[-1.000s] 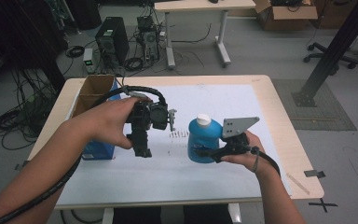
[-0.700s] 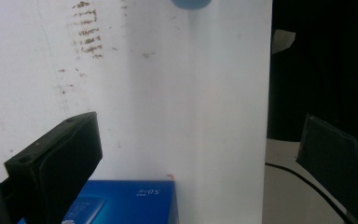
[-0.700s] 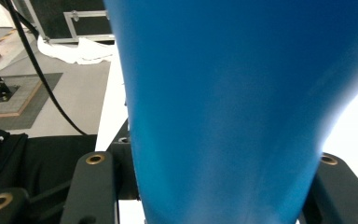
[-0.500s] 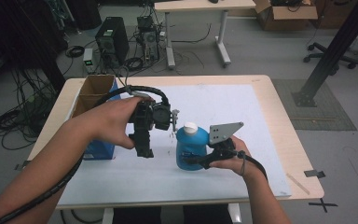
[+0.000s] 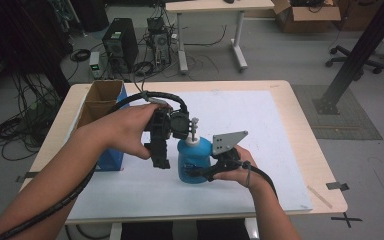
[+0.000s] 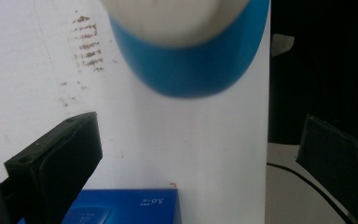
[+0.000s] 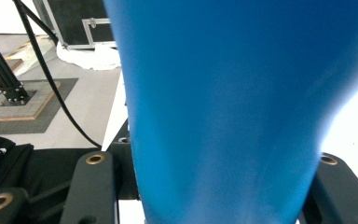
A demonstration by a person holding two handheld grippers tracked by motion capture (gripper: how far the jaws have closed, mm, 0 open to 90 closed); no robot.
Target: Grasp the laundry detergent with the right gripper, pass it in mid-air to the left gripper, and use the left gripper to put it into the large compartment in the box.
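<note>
Blue plastic bottle (image 5: 194, 161) stands near the middle of the white table sheet (image 5: 280, 150), clamped low on its body by the right gripper (image 5: 200, 172), whose jaws press on both sides of it in the right gripper view; that much looks done — the bottle is gripped and brought in beside the other hand. The left gripper (image 5: 161, 159) hangs just beside the bottle, pointing down, its jaws standing wide apart with nothing between them; the bottle's white top (image 6: 177, 18) shows close ahead of them. What is left, I judge, is work on the pump top (image 5: 194, 131) — not yet touched. Near the left edge sits a blue carton (image 5: 111, 161) beside an open cardboard box (image 5: 100, 97); the carton lies close under the left gripper and could crowd it.
</note>
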